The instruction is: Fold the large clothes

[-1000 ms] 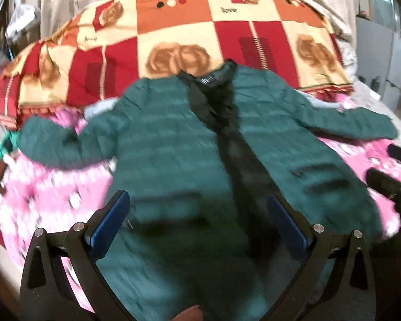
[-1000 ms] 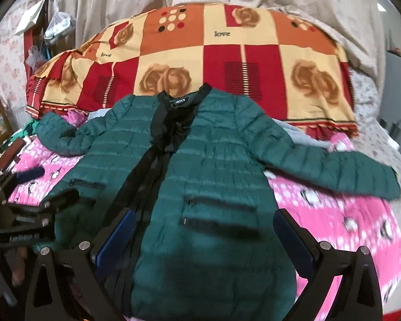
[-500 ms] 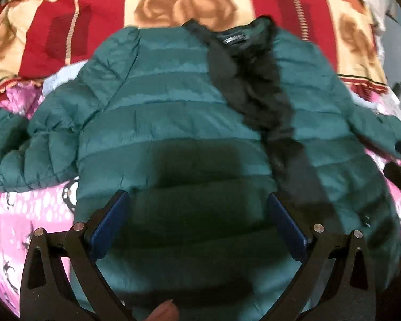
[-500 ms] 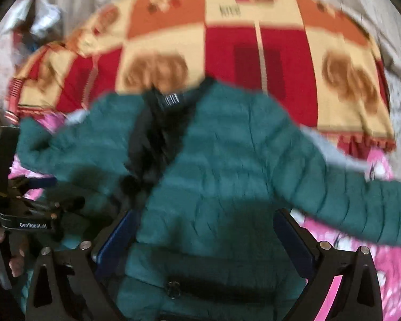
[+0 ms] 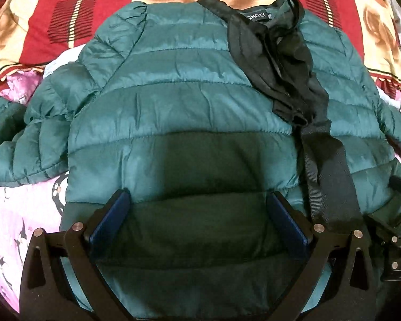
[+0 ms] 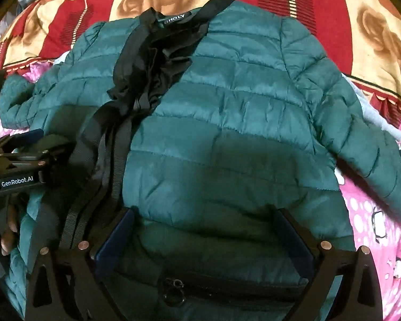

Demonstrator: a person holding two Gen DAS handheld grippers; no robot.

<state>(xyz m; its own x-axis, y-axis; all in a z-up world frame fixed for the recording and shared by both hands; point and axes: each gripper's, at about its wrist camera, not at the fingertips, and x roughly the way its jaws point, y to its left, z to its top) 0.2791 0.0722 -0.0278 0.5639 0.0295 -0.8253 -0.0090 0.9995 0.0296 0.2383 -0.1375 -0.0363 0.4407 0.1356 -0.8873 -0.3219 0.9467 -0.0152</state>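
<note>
Both tongs have dropped in close since a second ago, so the green puffer jacket (image 5: 173, 101) that lay well ahead of me now fills each view and sits directly under the fingers. My left gripper (image 5: 197, 222) is spread wide, holding nothing, over the jacket's left front panel; my right gripper (image 6: 204, 236) is likewise released, over the right panel just above a zip pocket (image 6: 227, 281). The jacket lies face up on the pink sheet (image 5: 10, 219), collar away from me toward the red and cream quilt (image 6: 302, 2), sleeves out to either side. I judge it light, soft and springy, with a slick shell that will slide. I'd pinch a quilted seam or the hem, not the loose black placket (image 5: 326, 176) between my tongs.
</note>
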